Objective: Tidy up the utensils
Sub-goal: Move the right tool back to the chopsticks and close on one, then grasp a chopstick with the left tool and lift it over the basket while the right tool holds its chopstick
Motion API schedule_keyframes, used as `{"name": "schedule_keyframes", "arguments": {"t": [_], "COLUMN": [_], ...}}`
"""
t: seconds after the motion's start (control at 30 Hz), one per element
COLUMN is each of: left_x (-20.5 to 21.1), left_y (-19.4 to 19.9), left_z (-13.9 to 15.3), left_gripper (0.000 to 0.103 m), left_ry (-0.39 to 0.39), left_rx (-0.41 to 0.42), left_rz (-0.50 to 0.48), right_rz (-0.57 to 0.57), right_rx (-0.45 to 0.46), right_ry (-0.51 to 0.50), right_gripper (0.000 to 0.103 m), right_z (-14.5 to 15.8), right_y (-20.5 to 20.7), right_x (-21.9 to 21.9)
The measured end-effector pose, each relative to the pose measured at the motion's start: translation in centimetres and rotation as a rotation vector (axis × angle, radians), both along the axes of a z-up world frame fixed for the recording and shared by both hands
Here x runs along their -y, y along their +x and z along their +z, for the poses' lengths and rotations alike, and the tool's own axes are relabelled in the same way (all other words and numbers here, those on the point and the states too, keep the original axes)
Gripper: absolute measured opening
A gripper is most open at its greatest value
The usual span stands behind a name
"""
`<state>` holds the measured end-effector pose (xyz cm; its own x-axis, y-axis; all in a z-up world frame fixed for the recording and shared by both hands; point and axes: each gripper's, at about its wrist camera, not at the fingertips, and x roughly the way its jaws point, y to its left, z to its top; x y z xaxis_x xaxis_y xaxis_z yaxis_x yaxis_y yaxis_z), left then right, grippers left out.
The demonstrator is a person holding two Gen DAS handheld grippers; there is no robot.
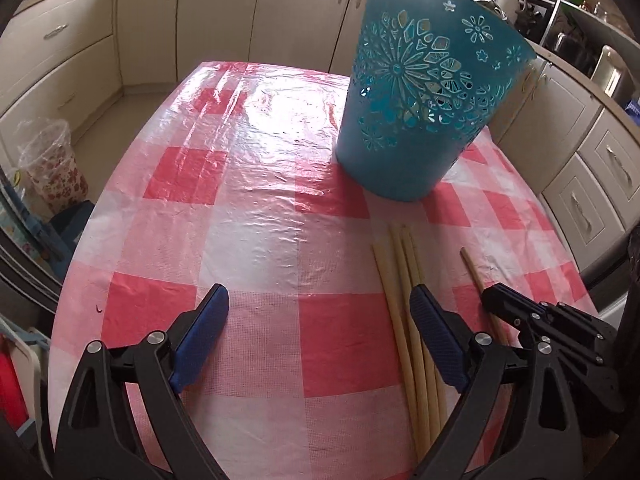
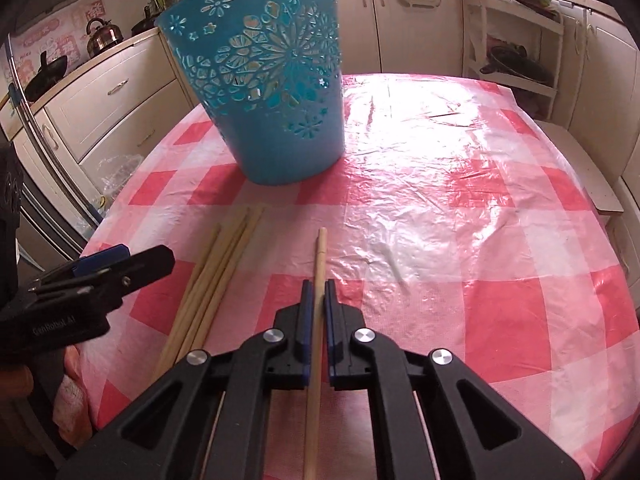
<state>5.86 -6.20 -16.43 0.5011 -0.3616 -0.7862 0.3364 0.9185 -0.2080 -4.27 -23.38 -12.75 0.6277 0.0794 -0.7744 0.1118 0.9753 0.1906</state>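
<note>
Table: a pink and white checked plastic tablecloth [image 2: 460,200] is spread flat and shiny.
Room: cream kitchen cupboards [image 1: 224,12] are seen all around.
Basket: a blue plastic basket with flower-shaped holes [image 2: 276,92] is stood upright on the cloth.
Sticks: a bunch of pale wooden chopsticks [image 1: 404,292] is laid near the basket.
Right gripper [image 2: 319,292]: squeezed tight on one single wooden chopstick [image 2: 320,256] — lying beside the bunch.
Left gripper [image 1: 320,308]: spread wide — nothing is held.

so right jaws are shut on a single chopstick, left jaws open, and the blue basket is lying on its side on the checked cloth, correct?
One error: the blue basket stands upright on the checked cloth, open end up, as the right wrist view shows. The rest holds: the right gripper is shut on a single chopstick, and the left gripper is open, with nothing between its jaws.
</note>
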Motion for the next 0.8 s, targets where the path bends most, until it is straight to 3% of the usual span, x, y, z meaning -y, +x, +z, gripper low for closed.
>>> {"name": "schedule_keyframes", "arguments": {"t": [0.27,0.37,0.43,0.53,0.6,0.67,0.8], "left_x": [2.2,2.7,2.9,3.1,3.6,3.8,4.1], "left_y": [-0.8,-1.0,-1.1,-1.1,-1.1,-1.2,-1.1], "left_z": [-0.4,-0.4,-0.4,0.0,0.1,0.2,0.2], "left_gripper": [0.087,0.084,0.075,0.054,0.033,0.019,0.009], "left_ry": [0.164,0.192,0.217,0.210,0.199,0.164,0.149], "left_rx": [0.033,0.037,0.045,0.053,0.052,0.038,0.017], "left_rz": [-0.002,-0.007,-0.011,-0.042,-0.080,-0.128,-0.171], "right_rz": [0.006,0.007,0.008,0.007,0.007,0.007,0.011], "right_rx": [0.004,0.001,-0.002,-0.006,-0.009,-0.011,-0.018], "right_ry": [0.039,0.050,0.058,0.066,0.068,0.071,0.074], "right_gripper": [0.006,0.007,0.007,0.007,0.007,0.007,0.007], "right_z": [0.1,0.1,0.1,0.1,0.1,0.1,0.2], "right_y": [-0.2,-0.2,-0.2,-0.2,-0.3,-0.3,-0.3], "right_x": [0.3,0.4,0.5,0.6,0.6,0.7,0.8]}}
